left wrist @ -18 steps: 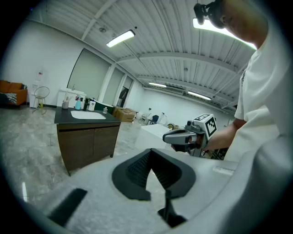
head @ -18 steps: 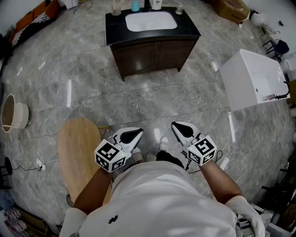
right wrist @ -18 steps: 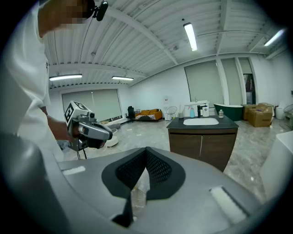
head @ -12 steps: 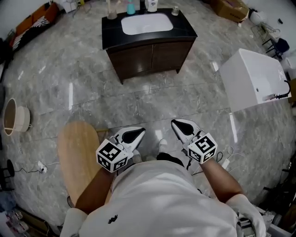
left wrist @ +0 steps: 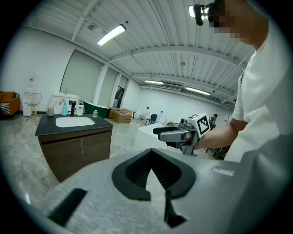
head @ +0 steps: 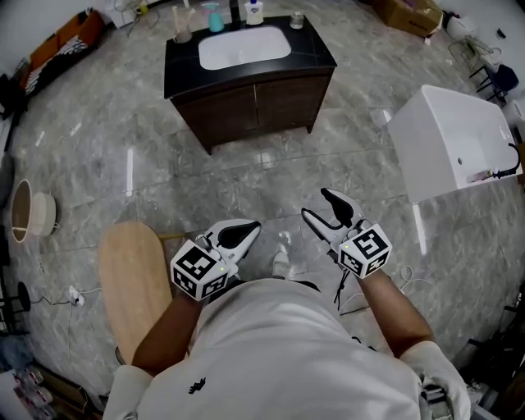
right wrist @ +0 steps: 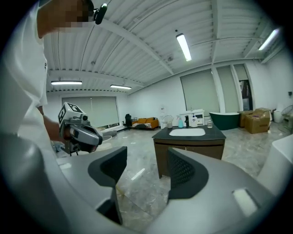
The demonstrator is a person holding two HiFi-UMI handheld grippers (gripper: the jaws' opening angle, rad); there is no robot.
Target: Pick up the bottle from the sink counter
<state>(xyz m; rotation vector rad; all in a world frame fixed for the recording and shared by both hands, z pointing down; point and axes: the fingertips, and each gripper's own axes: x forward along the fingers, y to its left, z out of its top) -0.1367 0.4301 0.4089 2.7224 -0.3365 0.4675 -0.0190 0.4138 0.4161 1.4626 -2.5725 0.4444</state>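
The dark sink cabinet [head: 316,51] with a white basin stands far ahead across the marble floor. By the faucet on its counter stand a blue bottle [head: 215,18] and a white bottle [head: 254,12], with a cup [head: 182,25] at the left and a small jar [head: 297,20] at the right. Both grippers are held near my body, far from the counter. My left gripper [head: 250,227] is shut and empty. My right gripper [head: 316,203] is open with nothing between its jaws. The counter [right wrist: 190,133] and the blue bottle [right wrist: 180,122] show beyond the right jaws.
A white box-shaped unit [head: 451,139] stands on the right. A round wooden tabletop [head: 131,279] is close at my left. A basket [head: 29,209] lies at the far left. Cables [head: 49,295] trail on the floor. Cardboard boxes [head: 410,12] sit at the back right.
The right gripper's jaws have opened and it has lifted a little. The sink cabinet has shifted left and lower in the head view. The left gripper stays shut.
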